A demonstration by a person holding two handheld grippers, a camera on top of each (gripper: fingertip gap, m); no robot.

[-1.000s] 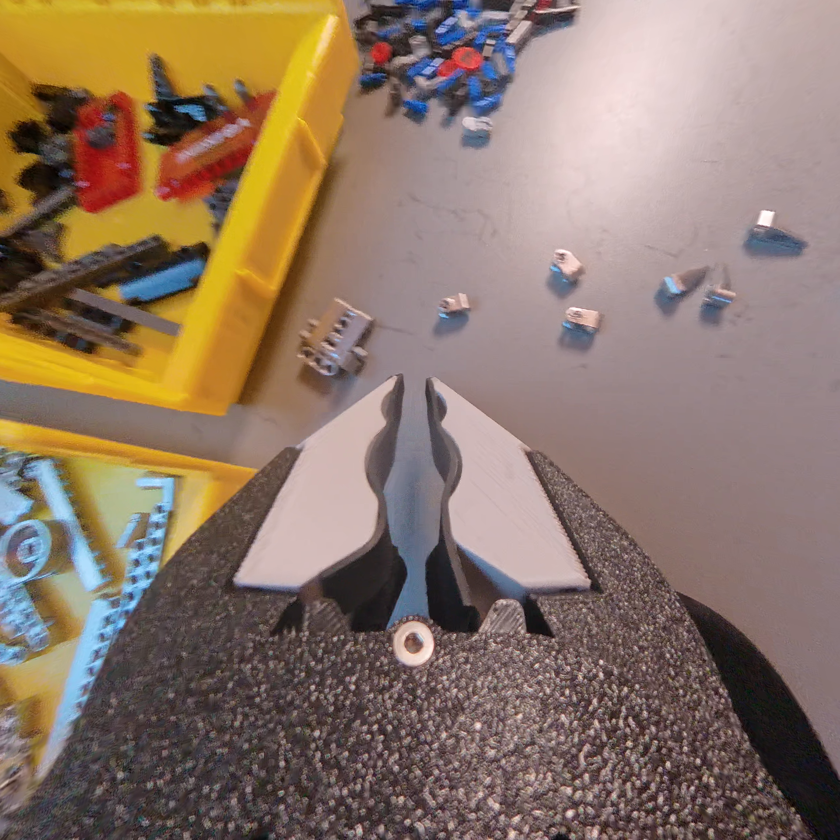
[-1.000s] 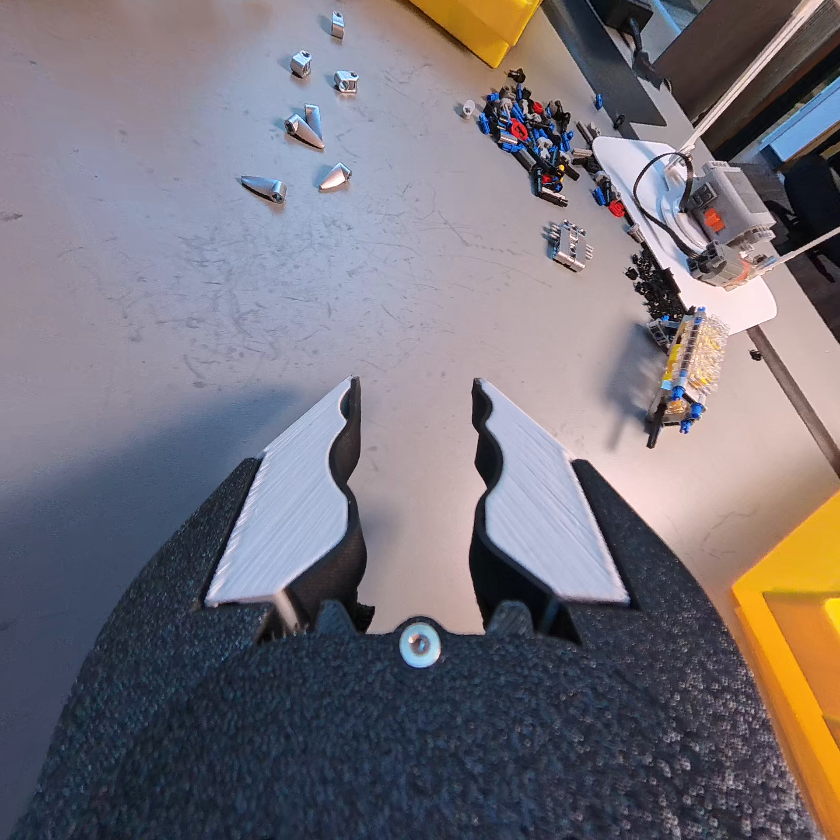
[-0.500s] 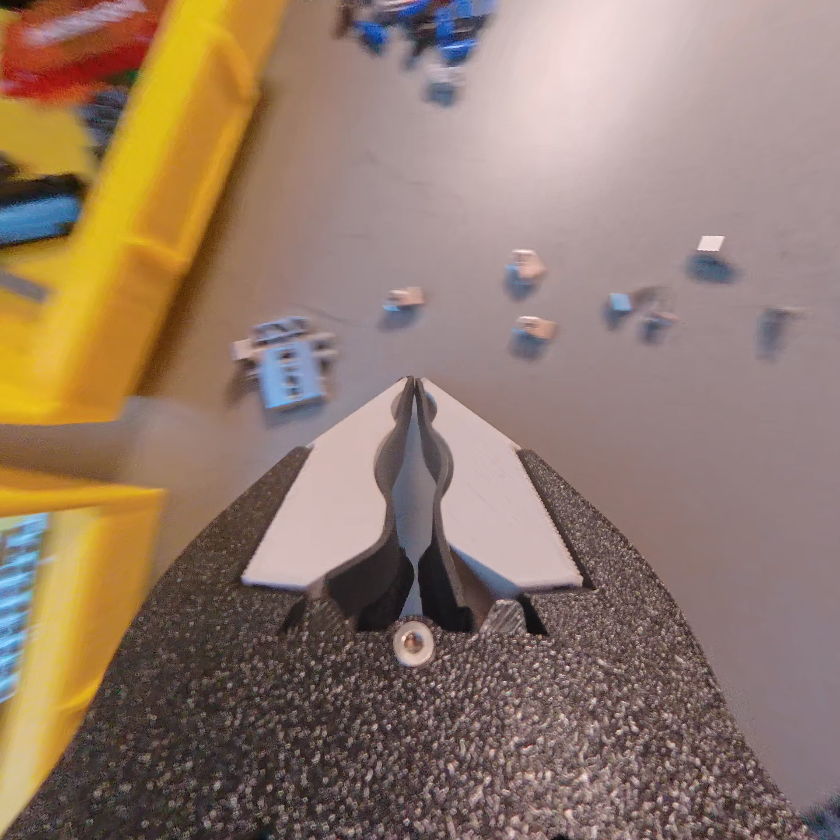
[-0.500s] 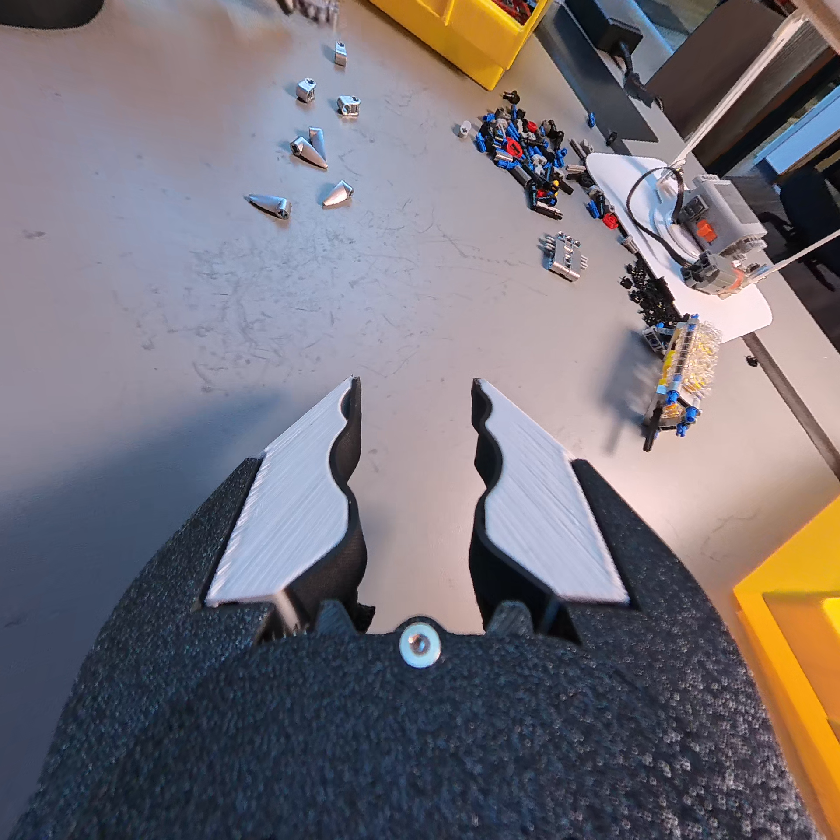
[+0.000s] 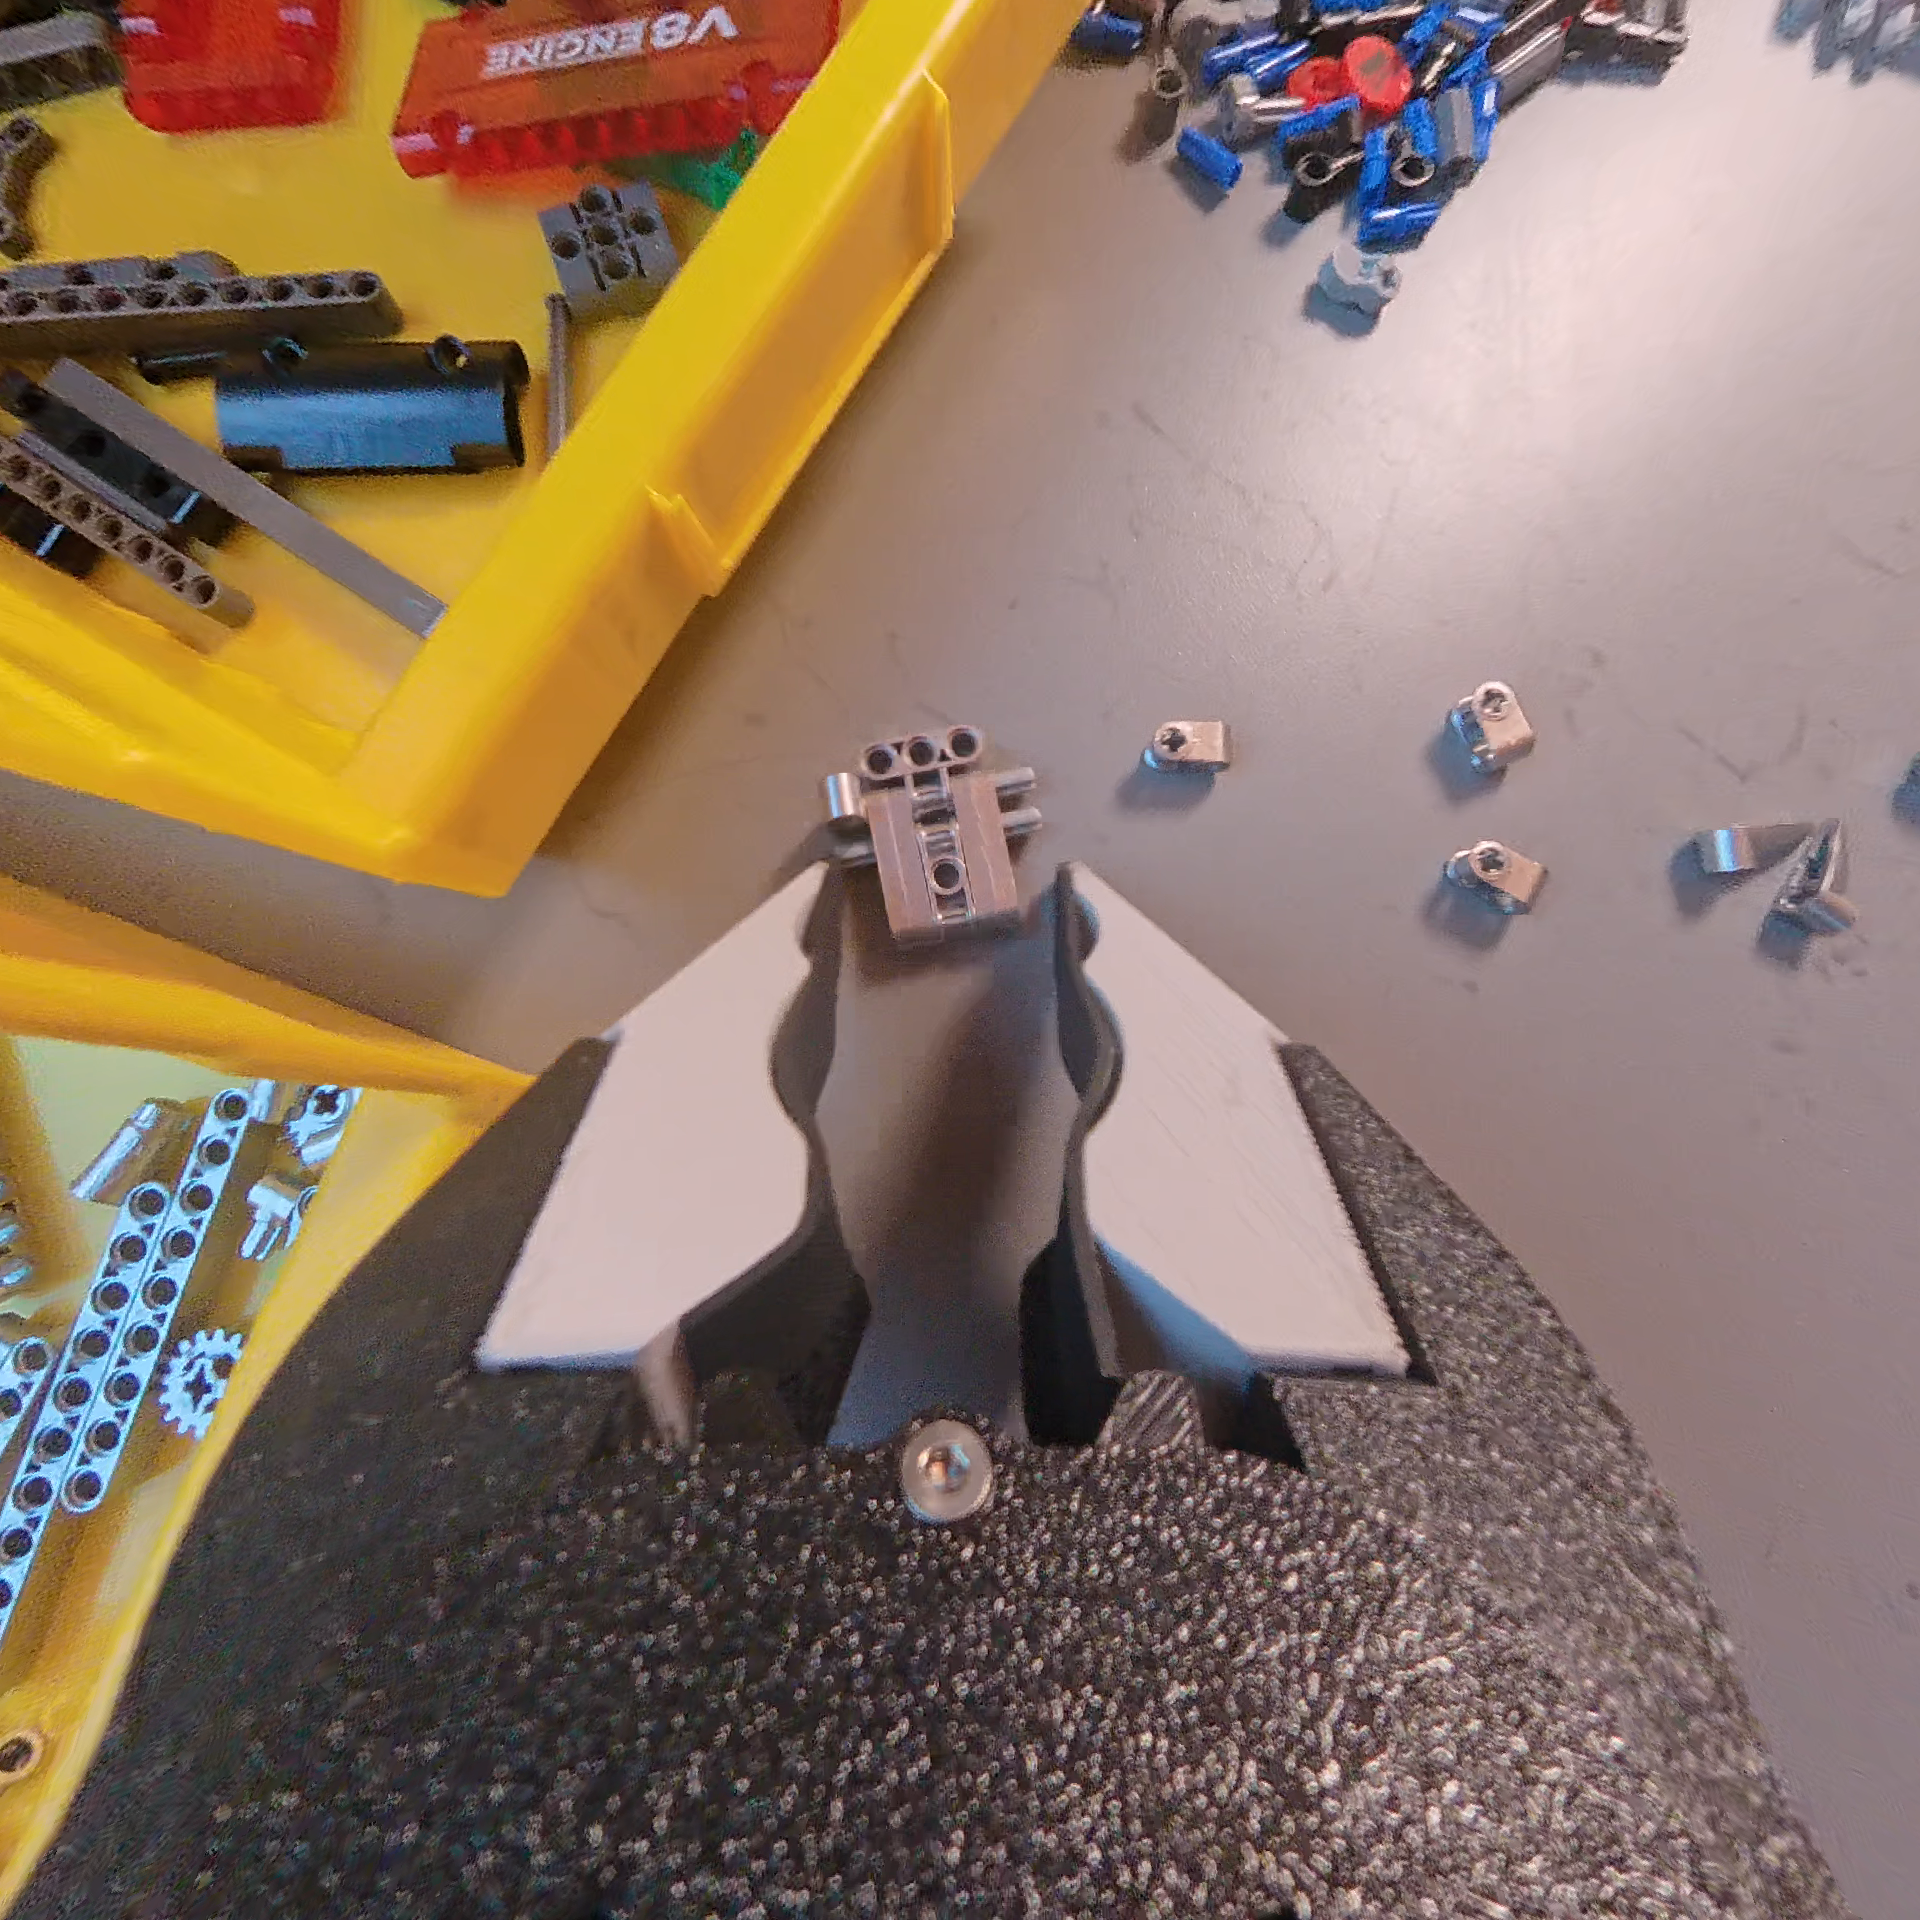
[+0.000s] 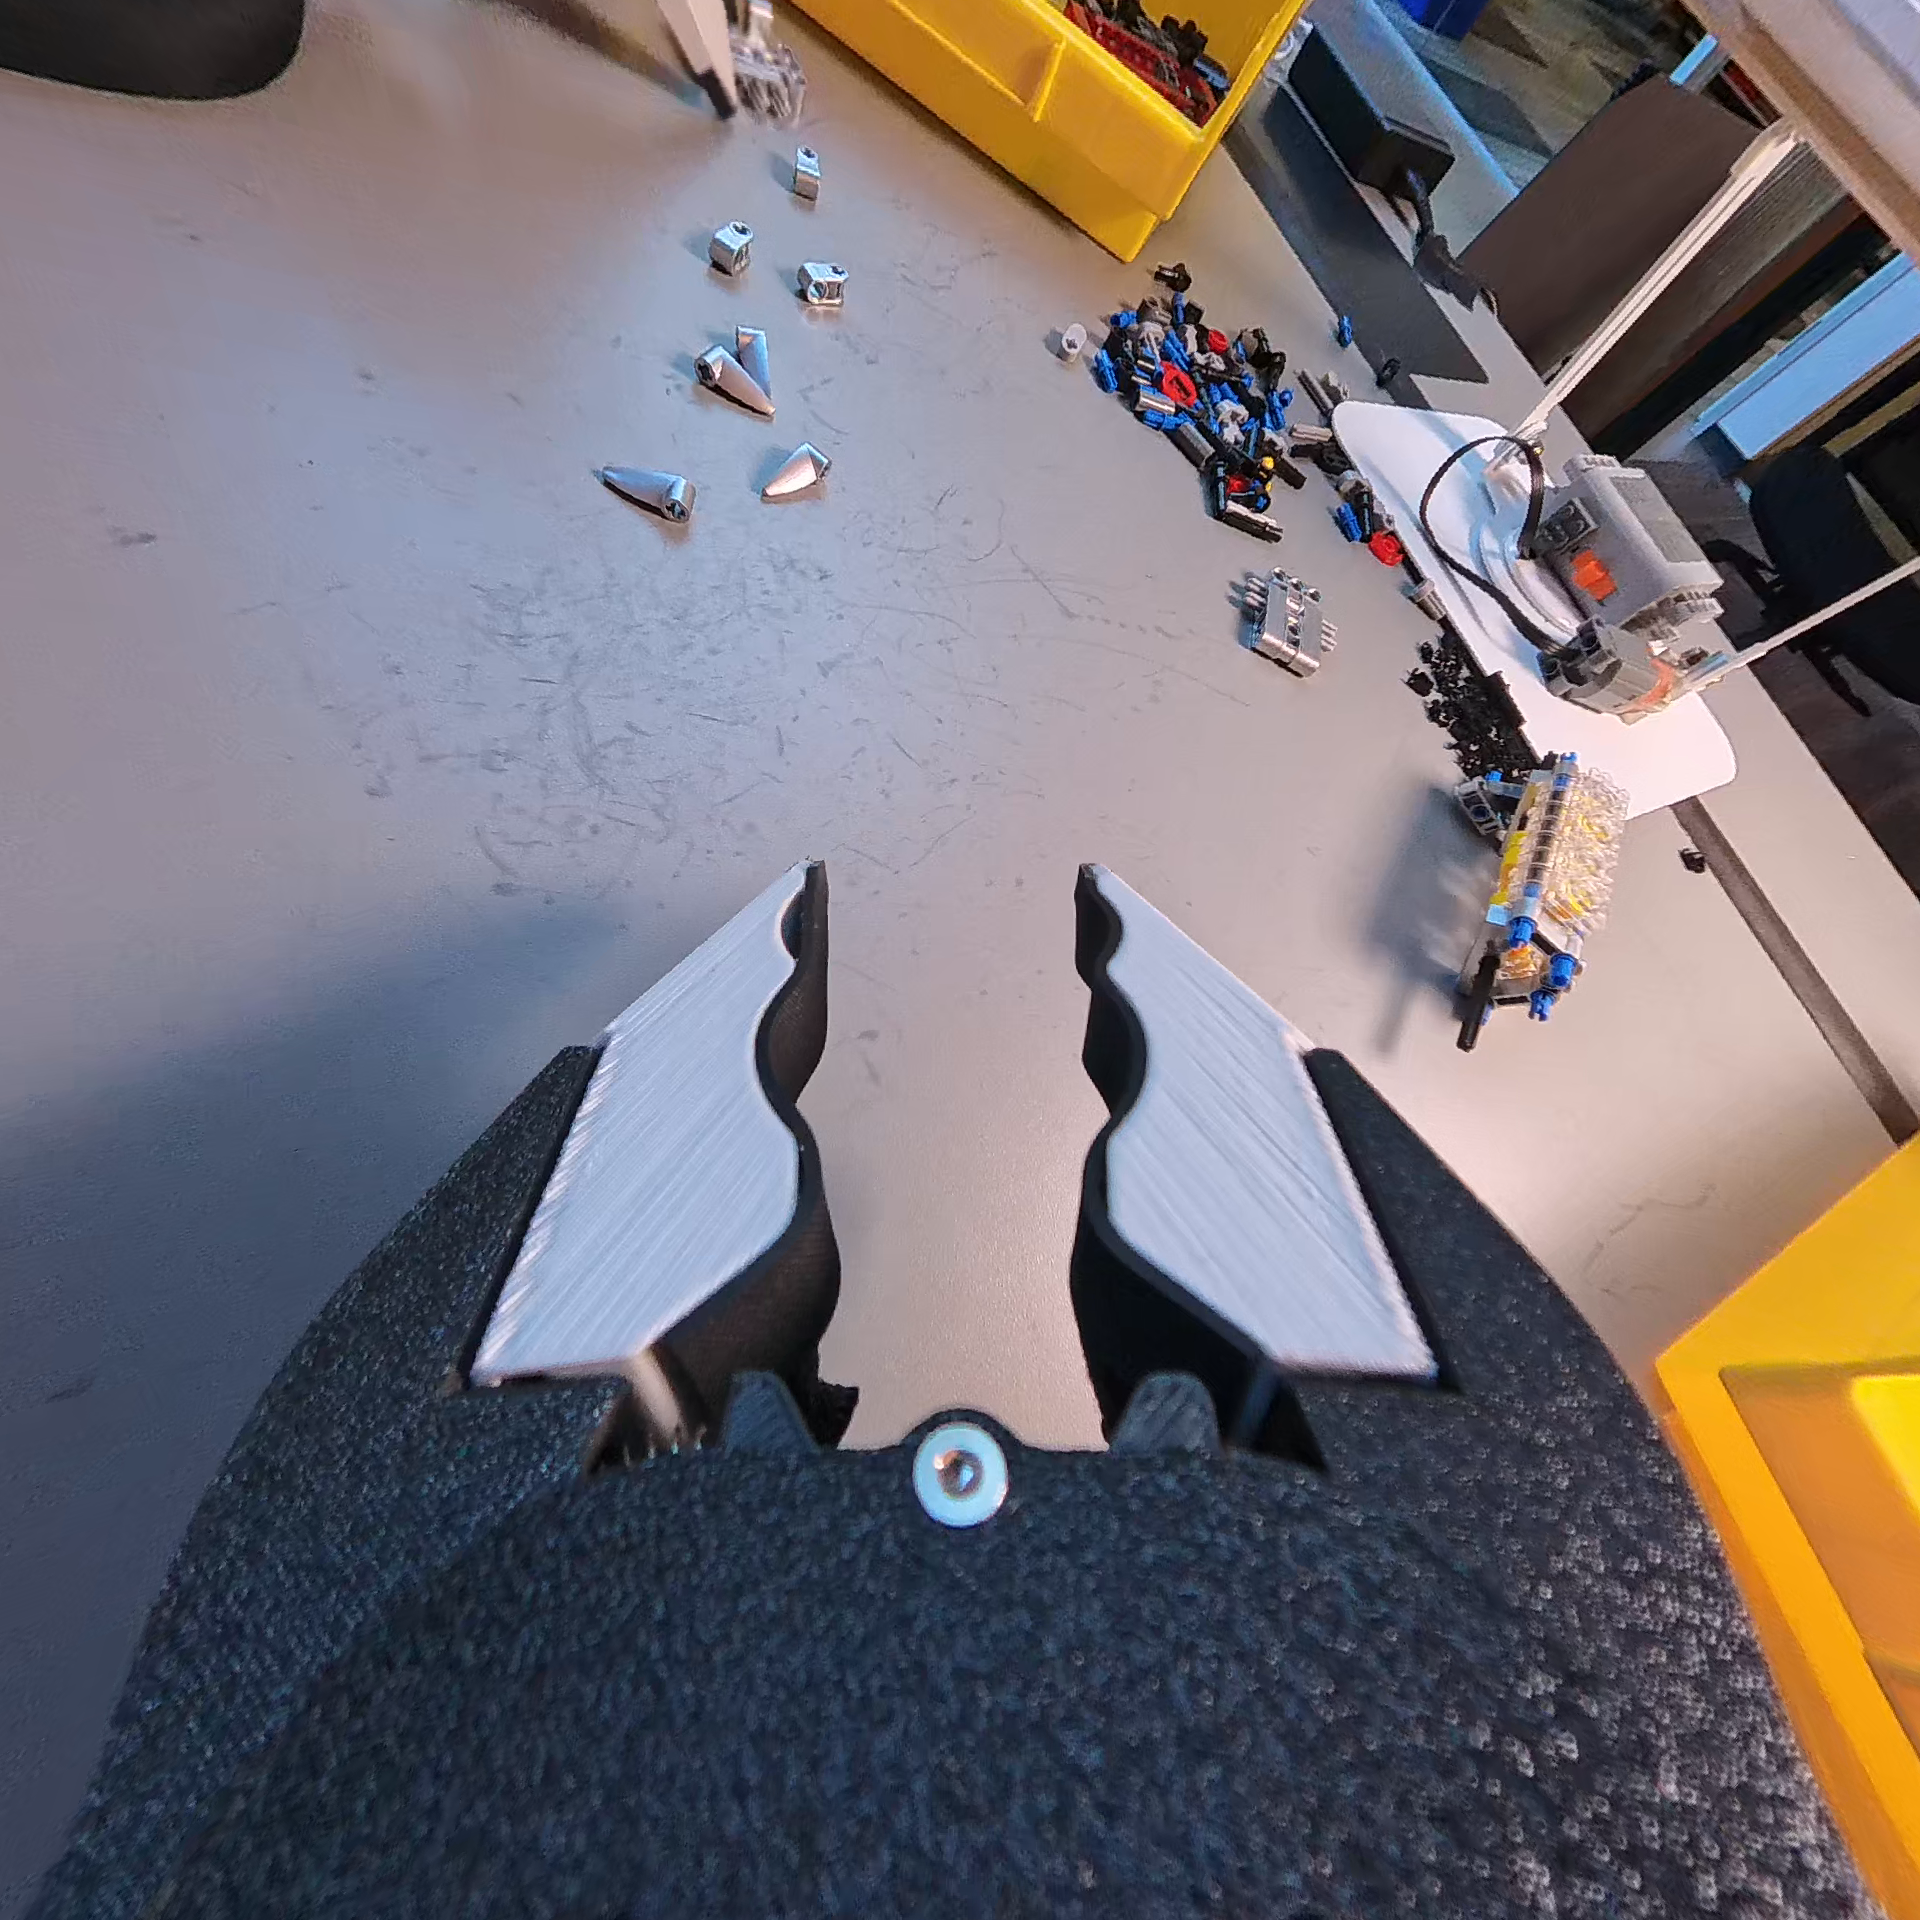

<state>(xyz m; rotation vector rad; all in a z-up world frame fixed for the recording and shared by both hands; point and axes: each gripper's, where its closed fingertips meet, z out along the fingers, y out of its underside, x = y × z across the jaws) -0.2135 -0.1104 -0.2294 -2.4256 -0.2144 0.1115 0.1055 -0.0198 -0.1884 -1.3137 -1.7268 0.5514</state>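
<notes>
- I'm at a workshop or lab bench: a scuffed grey table [image 6: 520, 665] strewn with small plastic building parts [image 6: 1195, 395].
- Yellow sorting bins [image 5: 665, 488] hold beams and bricks.
- A grey motor unit [image 6: 1621, 582] with cable sits at the far edge.

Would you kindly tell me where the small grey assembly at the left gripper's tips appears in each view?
Left wrist view: the assembly lies at centre, at the tips of the open left gripper.
Right wrist view: the assembly is at the top edge, left of centre, beside that gripper's tip.
Shared landmark: the pin pile.
</notes>
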